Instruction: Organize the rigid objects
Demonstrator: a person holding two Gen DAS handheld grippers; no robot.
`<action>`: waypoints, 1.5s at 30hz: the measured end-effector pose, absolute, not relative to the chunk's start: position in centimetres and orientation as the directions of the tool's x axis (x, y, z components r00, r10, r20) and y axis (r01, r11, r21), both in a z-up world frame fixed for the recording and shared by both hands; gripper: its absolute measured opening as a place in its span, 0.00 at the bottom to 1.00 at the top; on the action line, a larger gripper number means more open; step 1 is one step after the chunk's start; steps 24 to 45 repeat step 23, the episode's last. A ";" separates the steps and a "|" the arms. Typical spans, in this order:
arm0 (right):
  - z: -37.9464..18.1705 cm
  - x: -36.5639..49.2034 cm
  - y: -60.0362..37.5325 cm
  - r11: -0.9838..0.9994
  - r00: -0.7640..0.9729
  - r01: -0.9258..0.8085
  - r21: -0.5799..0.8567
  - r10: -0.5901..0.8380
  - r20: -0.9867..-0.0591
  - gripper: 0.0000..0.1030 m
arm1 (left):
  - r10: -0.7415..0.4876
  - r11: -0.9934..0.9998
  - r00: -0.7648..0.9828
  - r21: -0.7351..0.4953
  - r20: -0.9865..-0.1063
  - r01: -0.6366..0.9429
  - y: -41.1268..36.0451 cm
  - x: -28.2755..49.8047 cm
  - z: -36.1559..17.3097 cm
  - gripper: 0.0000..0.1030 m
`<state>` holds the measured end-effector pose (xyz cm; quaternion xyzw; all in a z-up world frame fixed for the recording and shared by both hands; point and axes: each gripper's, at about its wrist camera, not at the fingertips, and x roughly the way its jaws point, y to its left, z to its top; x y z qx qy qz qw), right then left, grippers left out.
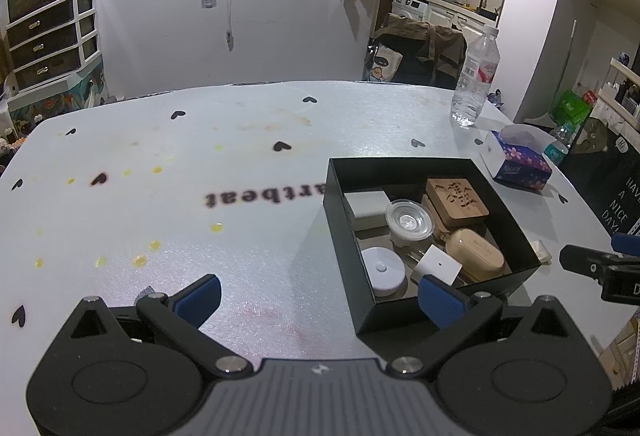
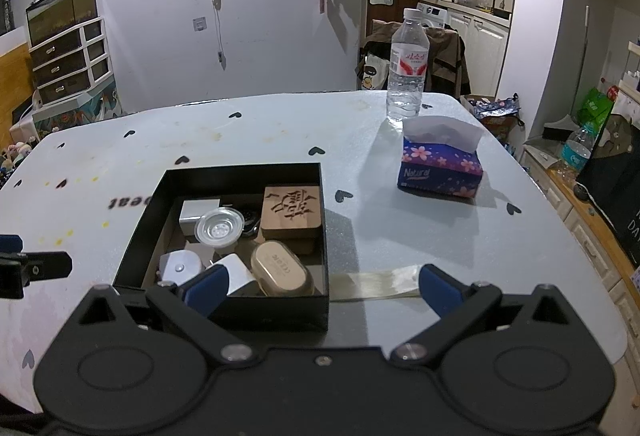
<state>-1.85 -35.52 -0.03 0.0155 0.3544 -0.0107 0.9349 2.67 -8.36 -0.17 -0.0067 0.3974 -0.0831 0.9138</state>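
Note:
A black open box (image 1: pixel 340 203) (image 2: pixel 140 228) sits on the white table. It holds a carved wooden block (image 1: pixel 456 197) (image 2: pixel 292 211), a clear plastic lid (image 1: pixel 410 222) (image 2: pixel 219 226), a beige oval case (image 1: pixel 476 254) (image 2: pixel 282 268), a white round puck (image 1: pixel 382 270) (image 2: pixel 180 268), a white box (image 1: pixel 366 203) (image 2: pixel 198 211) and a white card (image 1: pixel 438 264). My left gripper (image 1: pixel 320 298) is open and empty, low before the box's near left corner. My right gripper (image 2: pixel 322 288) is open and empty, at the box's near right corner.
A water bottle (image 1: pixel 476 75) (image 2: pixel 406 67) and a purple tissue box (image 1: pixel 516 159) (image 2: pixel 440 163) stand beyond the box. A flat clear strip (image 2: pixel 376 286) lies right of the box. The table (image 1: pixel 160 155) (image 2: pixel 440 236) has heart prints and yellow spots.

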 end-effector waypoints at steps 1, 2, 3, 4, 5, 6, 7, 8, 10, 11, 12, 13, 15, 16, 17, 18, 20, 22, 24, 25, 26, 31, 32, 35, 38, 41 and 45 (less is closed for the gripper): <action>0.0 -1.8 -35.6 0.999 0.749 0.031 0.022 -0.009 -0.663 0.99 | -0.157 0.986 0.670 -0.078 -0.725 0.147 -8.4 2.7 -0.2 1.00; 0.0 -1.9 -35.5 0.999 0.749 0.030 0.021 -0.009 -0.663 0.99 | -0.157 0.986 0.670 -0.078 -0.726 0.146 -8.4 2.7 -0.2 1.00; 0.0 -1.8 -35.6 0.999 0.748 0.031 0.022 -0.008 -0.664 0.99 | -0.157 0.986 0.670 -0.078 -0.725 0.146 -8.4 2.7 -0.2 1.00; 0.0 -1.8 -35.6 0.999 0.748 0.032 0.022 -0.009 -0.663 0.99 | -0.157 0.986 0.671 -0.078 -0.725 0.147 -8.3 2.7 -0.1 1.00; 0.0 -1.8 -35.6 0.999 0.749 0.031 0.022 -0.009 -0.663 0.99 | -0.157 0.986 0.671 -0.077 -0.725 0.147 -8.4 2.6 -0.2 1.00; 0.0 -1.8 -35.5 0.999 0.749 0.031 0.022 -0.009 -0.663 0.99 | -0.157 0.986 0.671 -0.077 -0.724 0.148 -8.4 2.6 -0.2 1.00; 0.0 -1.8 -35.6 0.999 0.748 0.031 0.023 -0.008 -0.663 0.99 | -0.157 0.986 0.671 -0.077 -0.724 0.148 -8.4 2.6 -0.2 1.00; 0.0 -1.8 -35.6 0.999 0.748 0.031 0.023 -0.008 -0.663 0.99 | -0.157 0.986 0.672 -0.076 -0.724 0.148 -8.3 2.7 -0.2 1.00; 0.0 -1.8 -35.6 0.999 0.749 0.032 0.022 -0.009 -0.663 0.99 | -0.157 0.986 0.672 -0.076 -0.724 0.148 -8.4 2.6 -0.2 1.00; 0.0 -1.8 -35.6 0.999 0.748 0.032 0.022 -0.009 -0.663 0.99 | -0.157 0.986 0.672 -0.076 -0.724 0.149 -8.4 2.6 -0.2 1.00; 0.0 -1.8 -35.6 0.999 0.748 0.032 0.022 -0.009 -0.663 0.99 | -0.158 0.986 0.672 -0.075 -0.723 0.151 -8.5 2.6 -0.2 1.00; 0.0 -1.8 -35.6 0.999 0.748 0.032 0.022 -0.009 -0.663 0.99 | -0.157 0.986 0.672 -0.074 -0.723 0.151 -8.4 2.6 -0.1 1.00; 0.0 -1.8 -35.6 0.999 0.748 0.032 0.022 -0.009 -0.663 0.99 | -0.158 0.986 0.672 -0.074 -0.723 0.152 -8.5 2.6 -0.1 1.00; 0.0 -1.8 -35.6 0.999 0.748 0.032 0.023 -0.009 -0.664 0.99 | -0.159 0.985 0.672 -0.074 -0.723 0.153 -8.5 2.5 -0.1 1.00; 0.0 -1.8 -35.6 0.999 0.748 0.032 0.023 -0.009 -0.663 0.99 | -0.158 0.985 0.673 -0.073 -0.723 0.154 -8.5 2.5 -0.1 1.00; 0.0 -1.8 -35.6 0.999 0.748 0.032 0.023 -0.009 -0.663 0.99 | -0.158 0.985 0.673 -0.073 -0.722 0.153 -8.5 2.5 -0.1 1.00; -0.1 -1.7 -35.5 0.999 0.748 0.033 0.024 -0.009 -0.664 0.99 | -0.158 0.985 0.673 -0.072 -0.723 0.154 -8.5 2.5 -0.1 1.00; -0.1 -1.7 -35.5 0.999 0.748 0.033 0.023 -0.009 -0.664 0.99 | -0.159 0.985 0.673 -0.073 -0.723 0.155 -8.5 2.5 -0.1 1.00; -0.1 -1.7 -35.5 0.999 0.747 0.033 0.024 -0.009 -0.664 0.99 | -0.162 0.985 0.672 -0.074 -0.723 0.158 -8.5 2.5 -0.1 1.00; -0.1 -1.7 -35.5 0.999 0.747 0.033 0.024 -0.009 -0.664 0.99 | -0.162 0.985 0.672 -0.074 -0.723 0.158 -8.5 2.5 -0.1 1.00; -0.1 -1.7 -35.5 0.999 0.747 0.033 0.024 -0.009 -0.664 0.99 | -0.162 0.985 0.672 -0.074 -0.723 0.158 -8.5 2.5 -0.1 1.00; -0.1 -1.7 -35.5 0.999 0.747 0.033 0.024 -0.009 -0.664 0.99 | -0.162 0.985 0.672 -0.074 -0.723 0.158 -8.5 2.5 -0.1 1.00; -0.1 -1.7 -35.5 0.999 0.747 0.033 0.024 -0.009 -0.664 0.99 | -0.162 0.985 0.672 -0.074 -0.723 0.158 -8.5 2.5 -0.1 1.00; -0.1 -1.7 -35.5 0.999 0.747 0.033 0.024 -0.009 -0.664 0.99 | -0.162 0.985 0.672 -0.074 -0.723 0.158 -8.5 2.5 -0.1 1.00; -0.1 -1.7 -35.5 0.999 0.747 0.033 0.024 -0.009 -0.664 0.99 | -0.162 0.985 0.672 -0.074 -0.723 0.158 -8.5 2.5 -0.1 1.00; -0.1 -1.7 -35.5 0.999 0.747 0.033 0.024 -0.009 -0.664 0.99 | -0.162 0.985 0.672 -0.074 -0.723 0.158 -8.5 2.5 -0.1 1.00; -0.1 -1.7 -35.5 0.999 0.747 0.033 0.024 -0.009 -0.664 0.99 | -0.162 0.985 0.672 -0.074 -0.723 0.158 -8.5 2.5 -0.1 1.00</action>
